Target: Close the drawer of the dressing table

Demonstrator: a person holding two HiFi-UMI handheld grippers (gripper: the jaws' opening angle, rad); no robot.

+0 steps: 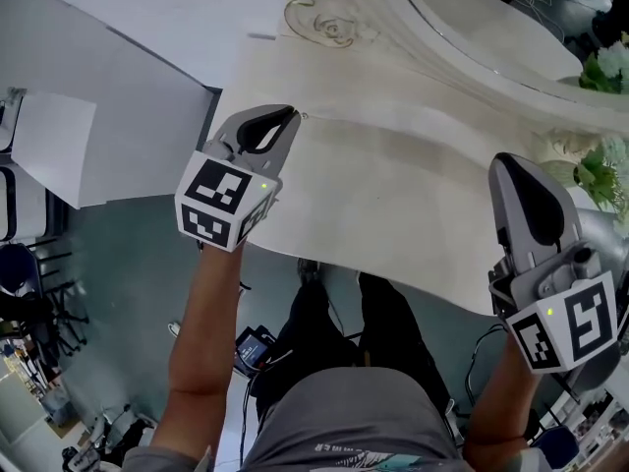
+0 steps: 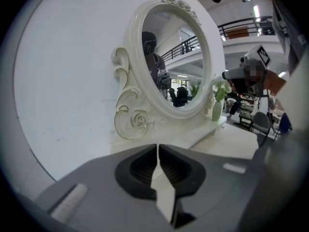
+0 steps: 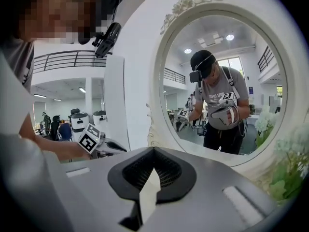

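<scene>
The left gripper [image 1: 288, 116] and right gripper [image 1: 511, 165] hung over the tabletop [image 1: 393, 195], jaws closed on nothing; the unseen drawer probably needed a square push.

One dressing table [image 1: 393, 195] with one oval mirror [image 2: 174, 57]. Two grippers in the head view: the left gripper [image 1: 287, 116] at upper left, the right gripper [image 1: 509, 163] at right. One vase [image 2: 217, 111]. Two flower clusters at the head view's right edge: upper spray [image 1: 607, 67], lower spray [image 1: 598, 173].
</scene>
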